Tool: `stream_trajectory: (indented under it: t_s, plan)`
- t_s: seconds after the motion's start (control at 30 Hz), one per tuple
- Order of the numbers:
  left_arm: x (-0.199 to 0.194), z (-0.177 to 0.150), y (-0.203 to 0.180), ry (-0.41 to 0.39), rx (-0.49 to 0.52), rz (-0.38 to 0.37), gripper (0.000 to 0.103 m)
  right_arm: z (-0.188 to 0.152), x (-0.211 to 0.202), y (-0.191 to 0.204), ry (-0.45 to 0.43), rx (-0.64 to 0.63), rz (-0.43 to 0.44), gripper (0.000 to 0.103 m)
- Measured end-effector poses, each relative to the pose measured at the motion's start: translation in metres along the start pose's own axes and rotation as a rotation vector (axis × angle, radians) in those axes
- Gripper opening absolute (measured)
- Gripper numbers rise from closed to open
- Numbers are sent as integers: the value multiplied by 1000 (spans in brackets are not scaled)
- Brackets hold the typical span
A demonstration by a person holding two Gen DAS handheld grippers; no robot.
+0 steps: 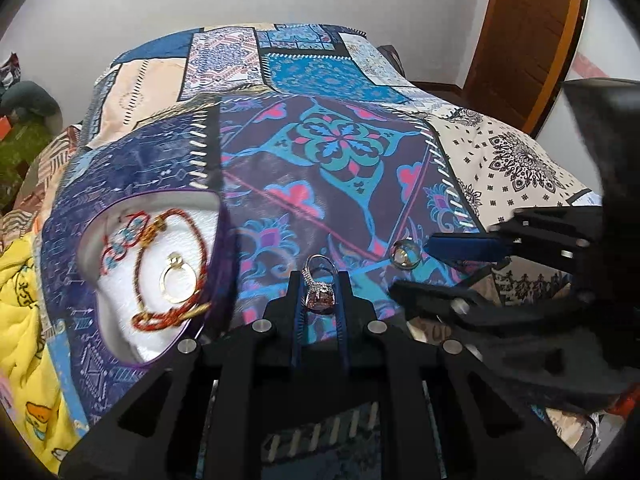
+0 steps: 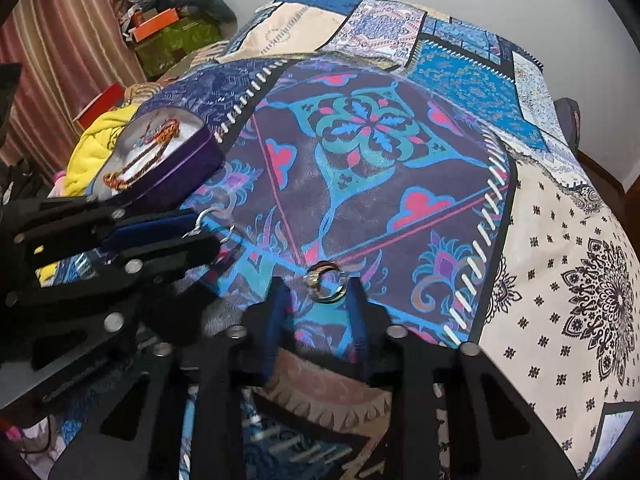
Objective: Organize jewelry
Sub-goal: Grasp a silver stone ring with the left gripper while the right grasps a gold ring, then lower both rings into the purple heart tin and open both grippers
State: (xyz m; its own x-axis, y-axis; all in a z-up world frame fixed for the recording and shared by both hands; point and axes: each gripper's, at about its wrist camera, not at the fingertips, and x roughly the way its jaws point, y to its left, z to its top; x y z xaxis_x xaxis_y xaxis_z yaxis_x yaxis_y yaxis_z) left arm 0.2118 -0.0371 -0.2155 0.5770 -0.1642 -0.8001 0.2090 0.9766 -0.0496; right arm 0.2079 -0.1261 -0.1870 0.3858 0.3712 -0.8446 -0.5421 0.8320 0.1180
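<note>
The work surface is a bed covered by a patchwork bedspread (image 1: pixel 332 152) printed in blue, purple, pink and cream panels.

Left gripper (image 1: pixel 320 280): the jaws are closed on a silver ring with a large reddish stone (image 1: pixel 319 292). The ring sits between the two fingertips, stone toward the camera, band pointing away over the bedspread. In the right wrist view the same gripper (image 2: pixel 208 224) enters from the left edge, with the silver band (image 2: pixel 214 222) visible at its tip.

Right gripper (image 2: pixel 320 286): the jaws stand apart, one fingertip on each side of a second ring (image 2: pixel 326 286). This ring lies on the dark purple panel of the bedspread, near the front edge of the bed. Whether the fingertips touch it cannot be told. In the left wrist view the right gripper (image 1: pixel 412 262) comes in from the right edge, its blue-padded finger (image 1: pixel 464 246) just beside that ring (image 1: pixel 405 254).

Jewelry box (image 1: pixel 218 248): a purple box with a white lining, open at the top, resting on the blue panel toward the left side of the bed. It contains:
- a gold ring (image 1: pixel 176 280) lying flat on the lining;
- a red and gold braided cord bracelet (image 1: pixel 160 312) looped around the gold ring;
- a red and blue beaded piece (image 1: pixel 120 244) at the far left of the lining.

A yellow cloth (image 1: pixel 20 292) lies at the left edge of the bed, beside the box.
</note>
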Motion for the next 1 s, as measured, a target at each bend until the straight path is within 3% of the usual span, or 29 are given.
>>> stream_trajectory:
  t_s: [0.17, 0.53, 1.0]
  plan:
    - [-8, -3, 4, -13, -4, 2, 14, 0, -6, 0, -12, 18, 0, 18]
    - [-35, 1, 8, -73, -27, -4, 14, 15, -51, 8, -133, -8, -27, 18]
    - [-89, 8, 43, -193, -93, 45, 14, 46, -75, 44, -244, -44, 27, 18]
